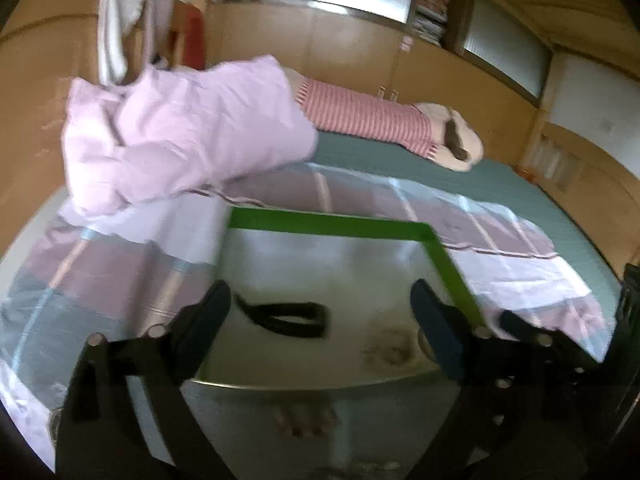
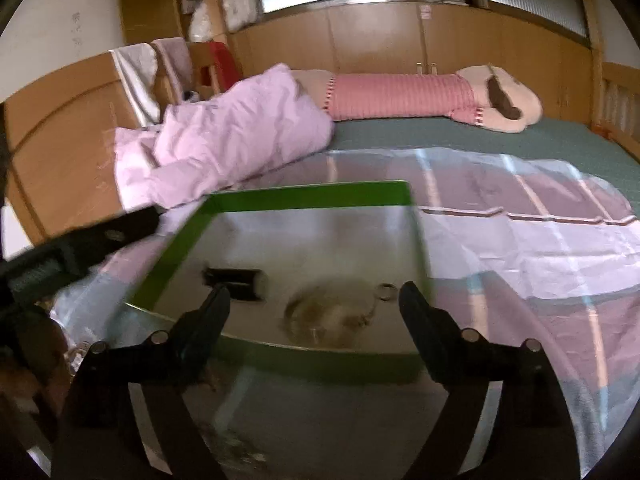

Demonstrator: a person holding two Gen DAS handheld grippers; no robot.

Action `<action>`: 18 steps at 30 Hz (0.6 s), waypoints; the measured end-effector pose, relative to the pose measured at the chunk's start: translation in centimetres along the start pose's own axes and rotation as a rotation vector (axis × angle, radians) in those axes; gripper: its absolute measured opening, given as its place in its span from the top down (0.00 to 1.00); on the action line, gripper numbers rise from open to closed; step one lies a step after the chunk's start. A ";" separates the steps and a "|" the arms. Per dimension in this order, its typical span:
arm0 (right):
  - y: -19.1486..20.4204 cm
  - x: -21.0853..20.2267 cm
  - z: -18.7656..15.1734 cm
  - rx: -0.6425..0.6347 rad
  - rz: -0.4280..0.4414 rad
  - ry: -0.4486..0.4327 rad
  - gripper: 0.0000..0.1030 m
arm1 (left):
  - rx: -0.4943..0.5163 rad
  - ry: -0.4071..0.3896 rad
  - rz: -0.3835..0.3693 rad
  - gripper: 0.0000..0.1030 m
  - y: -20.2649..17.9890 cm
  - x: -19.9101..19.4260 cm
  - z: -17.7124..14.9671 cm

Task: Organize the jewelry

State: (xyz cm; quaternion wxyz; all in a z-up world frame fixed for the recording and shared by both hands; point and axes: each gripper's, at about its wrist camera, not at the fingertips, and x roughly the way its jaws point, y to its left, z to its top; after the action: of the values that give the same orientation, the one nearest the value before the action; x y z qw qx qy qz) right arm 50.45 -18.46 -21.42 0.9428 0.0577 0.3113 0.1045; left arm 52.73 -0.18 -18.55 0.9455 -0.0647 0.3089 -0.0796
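Note:
A glass tray with a green rim [image 1: 332, 222] [image 2: 308, 196] lies on a plastic-covered bed. On it lie a black band-like piece [image 1: 284, 316] [image 2: 236, 278], a pale coiled chain [image 1: 390, 350] [image 2: 328, 316] and a small ring [image 2: 386, 292]. My left gripper [image 1: 320, 312] is open and empty, just above the tray's near part, with the black piece between its fingers. My right gripper [image 2: 314, 304] is open and empty, with the chain between its fingers. The left gripper's body shows at the left of the right wrist view [image 2: 80, 248]. Both views are blurred.
A clear plastic sheet [image 2: 540, 240] covers a pink striped cloth on the green mattress [image 2: 520, 136]. A pink quilt [image 1: 180, 132] [image 2: 224, 140] is bunched at the back left. A striped plush toy [image 2: 420, 96] lies along the wooden wall.

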 end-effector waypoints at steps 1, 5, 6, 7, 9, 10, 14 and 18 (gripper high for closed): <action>-0.6 -1.1 0.4 0.022 0.001 -0.024 0.18 | -0.004 -0.005 0.010 0.12 0.7 -0.7 0.2; -1.5 -6.7 2.7 0.094 0.042 -0.151 0.09 | -0.109 -0.071 -0.014 0.05 3.2 -5.5 1.6; -1.5 -8.1 3.0 0.105 0.053 -0.171 0.07 | -0.110 -0.076 -0.024 0.04 3.3 -6.5 1.7; -1.5 -9.8 2.9 0.118 0.074 -0.187 0.04 | -0.093 -0.079 -0.029 0.04 3.4 -8.0 1.6; -1.2 -11.5 2.5 0.110 0.078 -0.171 0.04 | -0.038 -0.069 -0.013 0.04 3.2 -9.6 0.8; -0.8 -12.5 1.9 0.093 0.053 -0.156 0.04 | 0.009 -0.040 0.003 0.04 2.9 -10.0 -0.1; -0.5 -14.6 0.2 0.089 0.019 -0.110 0.04 | 0.213 0.219 0.016 0.05 1.1 -6.2 -5.7; -0.7 -16.5 -0.8 0.154 0.048 -0.090 0.04 | 0.276 0.334 0.075 0.30 1.3 -1.2 -10.0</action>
State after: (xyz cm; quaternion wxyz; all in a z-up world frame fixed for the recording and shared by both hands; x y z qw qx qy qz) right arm 37.08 -22.91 -12.68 0.9458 0.1424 0.2741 0.1002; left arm 45.93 0.56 -26.06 0.8834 0.0910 0.4497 -0.0953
